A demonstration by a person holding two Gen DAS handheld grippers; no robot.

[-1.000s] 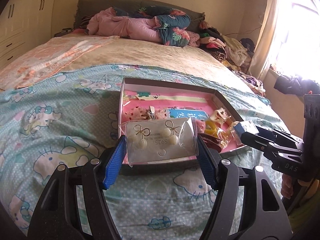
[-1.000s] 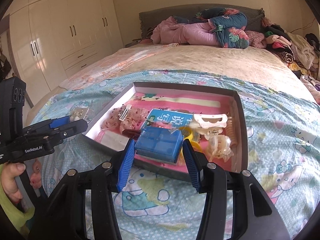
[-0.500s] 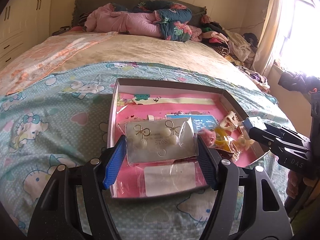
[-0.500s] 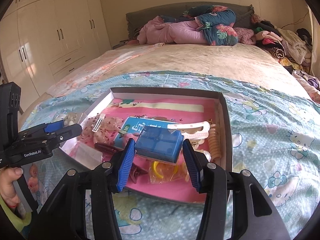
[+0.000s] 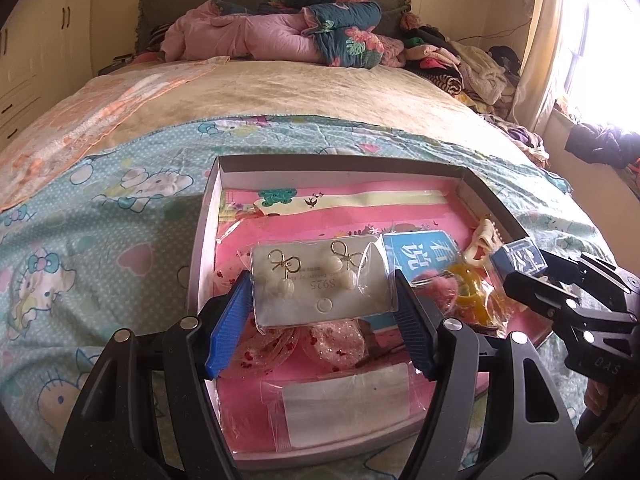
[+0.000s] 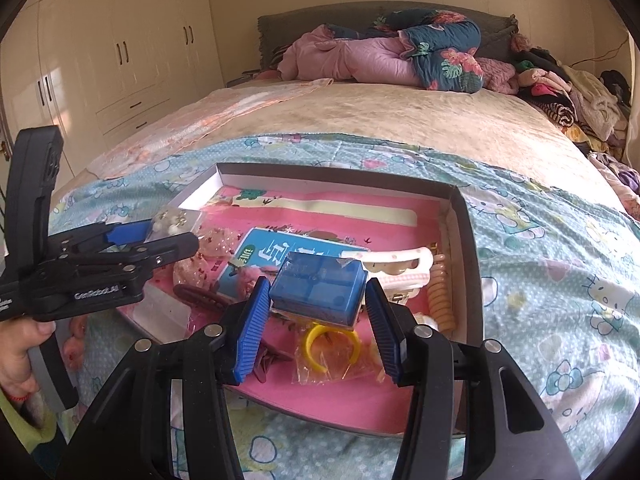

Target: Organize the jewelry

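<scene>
1. Left wrist view: the left gripper (image 5: 322, 312) has its two blue fingers (image 5: 228, 326) clamped on the side edges of an earring card (image 5: 320, 284) sealed in clear plastic, holding it in the air above the near-left part of the box (image 5: 340, 162).
2. The card carries two gold bow earrings with pearl drops and the print "S925".
3. Under it in the box lie pink glitter pouches (image 5: 304, 346), and nearer the box's front wall a clear empty bag (image 5: 344, 400).
4. The right gripper (image 5: 520, 264) shows at the box's right wall, a blue case (image 5: 520, 256) at its tip.
5. Right wrist view: the right gripper (image 6: 316, 308) is closed on the blue case (image 6: 320, 286), which hangs over the middle of the box (image 6: 332, 172).
6. Below the case a yellow ring (image 6: 330, 346) in a bag lies on the pink box floor; a white hair clip (image 6: 396, 270) and a coiled tie (image 6: 438, 292) sit toward the box's right wall.
7. The left gripper (image 6: 176, 236) hangs over the box's left side, gripping the earring card (image 6: 172, 220).
</scene>
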